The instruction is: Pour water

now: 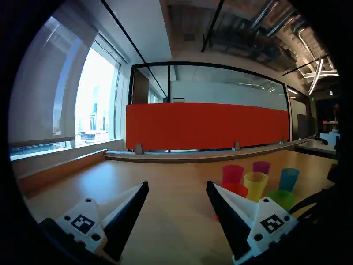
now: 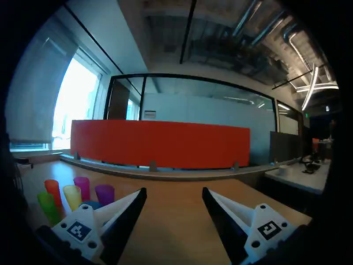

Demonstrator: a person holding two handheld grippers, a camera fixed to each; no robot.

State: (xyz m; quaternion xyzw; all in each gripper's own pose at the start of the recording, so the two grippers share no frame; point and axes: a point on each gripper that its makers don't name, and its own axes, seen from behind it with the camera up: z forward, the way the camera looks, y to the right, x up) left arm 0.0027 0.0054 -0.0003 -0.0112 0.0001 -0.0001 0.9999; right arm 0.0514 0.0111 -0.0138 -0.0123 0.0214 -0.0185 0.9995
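Note:
Several coloured plastic cups stand close together on the wooden table [image 1: 176,176]. In the left gripper view they sit to the right: a pink cup [image 1: 232,173], a purple cup [image 1: 261,167], a yellow cup [image 1: 256,185], a blue cup [image 1: 289,178], a green cup [image 1: 280,198] and an orange cup [image 1: 237,189] partly behind the right finger. My left gripper [image 1: 176,185] is open and holds nothing. In the right gripper view the cups are at the lower left: a yellow cup [image 2: 72,196], a green cup [image 2: 47,206] and a purple cup [image 2: 105,194] among them. My right gripper [image 2: 174,191] is open and holds nothing.
An orange divider panel [image 1: 205,126] runs along the table's far edge. A bright window [image 1: 92,108] with a low wooden ledge [image 1: 61,168] lies to the left. Another desk [image 2: 300,176] with small items stands to the right of the table.

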